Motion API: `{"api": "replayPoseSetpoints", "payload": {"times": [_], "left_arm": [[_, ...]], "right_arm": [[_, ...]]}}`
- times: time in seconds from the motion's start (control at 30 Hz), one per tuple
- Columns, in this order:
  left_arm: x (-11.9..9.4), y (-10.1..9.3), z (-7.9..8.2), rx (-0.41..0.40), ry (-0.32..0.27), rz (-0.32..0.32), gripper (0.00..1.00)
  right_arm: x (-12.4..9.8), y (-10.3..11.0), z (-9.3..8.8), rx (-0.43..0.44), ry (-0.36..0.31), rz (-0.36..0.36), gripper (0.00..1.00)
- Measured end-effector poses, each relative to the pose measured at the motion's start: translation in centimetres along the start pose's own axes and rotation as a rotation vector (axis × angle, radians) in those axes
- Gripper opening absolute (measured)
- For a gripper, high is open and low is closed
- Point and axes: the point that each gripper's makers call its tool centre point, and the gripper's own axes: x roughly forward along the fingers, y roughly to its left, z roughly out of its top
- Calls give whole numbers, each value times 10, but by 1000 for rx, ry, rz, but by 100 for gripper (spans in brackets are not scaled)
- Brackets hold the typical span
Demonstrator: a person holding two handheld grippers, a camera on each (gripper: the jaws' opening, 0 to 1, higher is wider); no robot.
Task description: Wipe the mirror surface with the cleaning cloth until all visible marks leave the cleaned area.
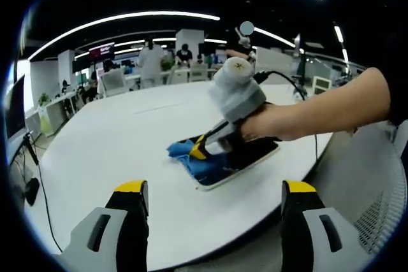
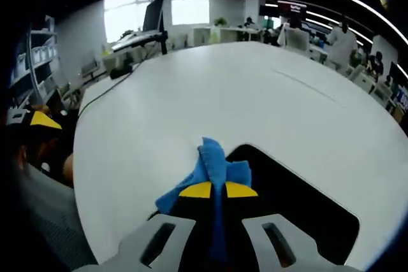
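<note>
A dark mirror point(image 1: 252, 156) in a white frame lies flat on the round white table point(image 1: 121, 151). A blue cleaning cloth point(image 1: 194, 160) rests on its left end. My right gripper point(image 1: 199, 151), held in a person's hand, is shut on the cloth and presses it down there. In the right gripper view the blue cloth point(image 2: 213, 167) is pinched between the yellow-tipped jaws of my right gripper point(image 2: 218, 190), over the corner of the mirror point(image 2: 299, 202). My left gripper point(image 1: 215, 189) hovers open near the table's front edge, well short of the mirror, with nothing between its fingers.
A grey mesh chair point(image 1: 376, 189) stands at the right of the table. A cable point(image 1: 299, 87) runs across the table behind the hand. Desks, monitors and several people fill the office beyond. A monitor on a stand point(image 2: 153, 20) sits past the table's far left.
</note>
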Motion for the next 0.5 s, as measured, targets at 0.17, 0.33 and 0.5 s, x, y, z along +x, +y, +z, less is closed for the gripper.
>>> {"api": "replayPoseSetpoints", "payload": {"times": [0.17,0.33,0.5], "left_arm": [[0,0,0,2,-2,3,85],[0,-1,1,4,-1,-5,85],[-1,0,2,5,-8,3,86]], "right_arm": [[8,-9,5,-12,9,-8,0],[14,-17,11,-3,17,-29,0],[21,-25,16,-27,37,-36,0]]}}
